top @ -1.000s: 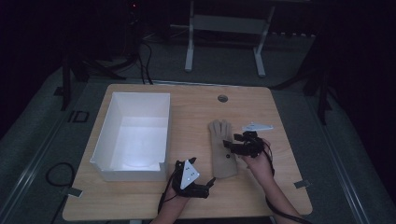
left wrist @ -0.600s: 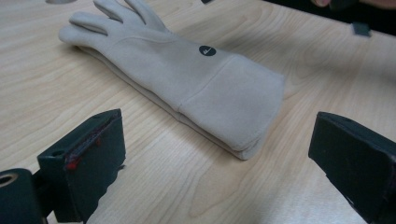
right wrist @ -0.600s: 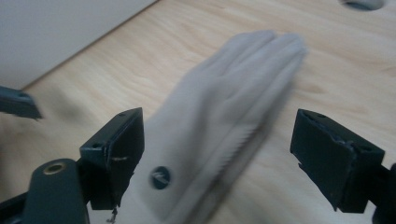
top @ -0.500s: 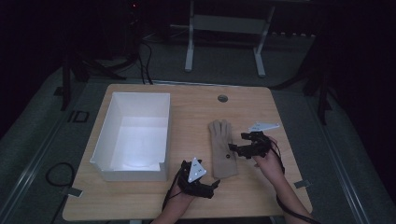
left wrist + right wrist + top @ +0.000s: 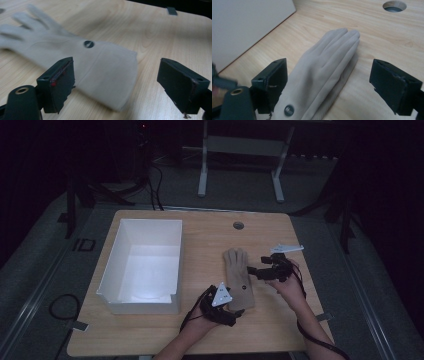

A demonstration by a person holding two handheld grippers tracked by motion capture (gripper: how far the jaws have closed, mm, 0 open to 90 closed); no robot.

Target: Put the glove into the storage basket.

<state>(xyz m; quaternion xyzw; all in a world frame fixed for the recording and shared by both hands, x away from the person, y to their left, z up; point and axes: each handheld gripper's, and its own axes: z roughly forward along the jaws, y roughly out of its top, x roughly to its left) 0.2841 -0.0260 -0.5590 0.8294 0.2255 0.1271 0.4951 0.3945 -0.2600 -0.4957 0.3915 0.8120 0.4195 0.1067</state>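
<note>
Glove flat on table; left gripper gaping at its cuff, right gripper gaping beside its palm.

Two black hand-held grippers, left and right, with grey triangular top plates and trailing black cables

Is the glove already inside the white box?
No, the glove lies flat on the wooden table, to the right of the white box, which looks empty.
</note>
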